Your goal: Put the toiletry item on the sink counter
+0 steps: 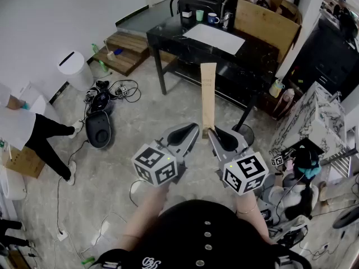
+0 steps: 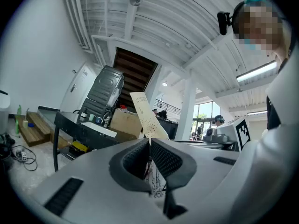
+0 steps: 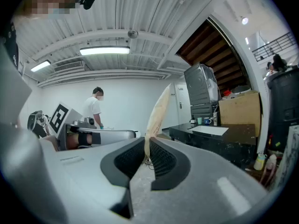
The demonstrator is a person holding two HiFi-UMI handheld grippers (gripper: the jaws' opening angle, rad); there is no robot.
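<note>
Toiletry item: a long, flat tan packet (image 1: pixel 208 94), held in the air over the floor. It sticks out away from the person toward the black table (image 1: pixel 168 38) and is well short of it.
Left gripper (image 1: pixel 194 131): jaws nearly together, pinching the packet's printed near end.
Right gripper (image 1: pixel 212 133): jaws closed to a thin gap on the same near end, just beside the left one.
Risk, sag: only the near end is gripped, so the long free end could droop or swing when carried.
Risk, twist: two grips this close could bend or crease the thin packet if the hands turn unevenly.
Risk, slip: the pads hold only a narrow strip of the packet, so a jolt could let it slide out onto the floor.
Risk, clutter: a green cup (image 1: pixel 199 15) and a blue mug (image 1: pixel 212 18) stand at the table's far edge and could be knocked by the long end.
Surface: a dark glossy top with a white flat rectangle (image 1: pixel 214 38) on it, probably the counter meant, though I can't confirm that.
Room: grey mottled floor (image 1: pixel 140 122), cardboard box (image 1: pixel 269 18) far right, white bin (image 1: pixel 76 70) and cables (image 1: pixel 120 88) at left, and a person (image 1: pixel 45 133) at the left edge.
</note>
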